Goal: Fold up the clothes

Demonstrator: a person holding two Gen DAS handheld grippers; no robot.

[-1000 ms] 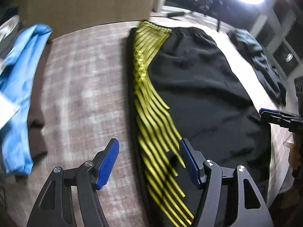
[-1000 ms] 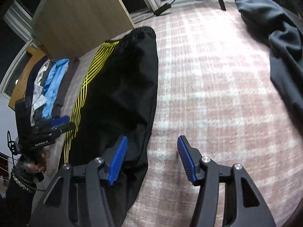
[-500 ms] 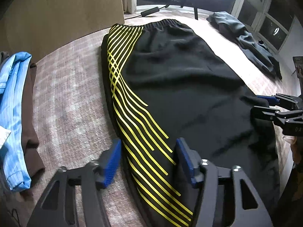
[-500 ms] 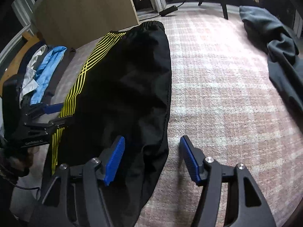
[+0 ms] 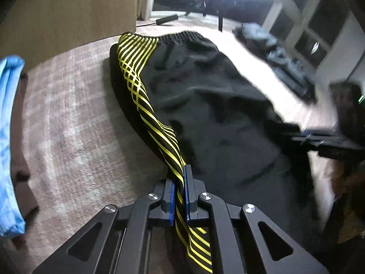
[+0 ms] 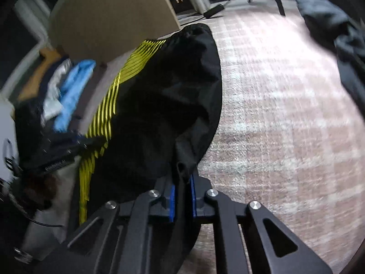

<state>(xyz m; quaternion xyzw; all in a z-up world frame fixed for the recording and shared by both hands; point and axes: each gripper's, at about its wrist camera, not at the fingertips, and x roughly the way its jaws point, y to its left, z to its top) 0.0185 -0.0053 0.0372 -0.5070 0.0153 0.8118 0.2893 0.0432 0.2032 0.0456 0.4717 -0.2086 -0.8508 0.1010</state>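
Observation:
Black pants with yellow side stripes (image 5: 205, 105) lie lengthwise on a checked pink bed cover (image 5: 75, 123), waistband at the far end. My left gripper (image 5: 179, 182) is shut on the striped edge near the hem and lifts it. My right gripper (image 6: 182, 185) is shut on the plain black edge of the pants (image 6: 159, 96) on the opposite side, also raised. The right gripper shows blurred at the right of the left wrist view (image 5: 324, 139). The left gripper shows at the left of the right wrist view (image 6: 66, 146).
A folded blue garment (image 5: 9, 123) on a brown one lies at the left edge. A dark grey garment (image 6: 337, 32) is heaped at the far right of the bed. A wooden panel (image 5: 68, 11) stands behind. Bare cover (image 6: 285, 114) lies right of the pants.
Both grippers were open over the hem end of the pants. Now both have shut on the pants' edges and lifted the fabric off the bed.

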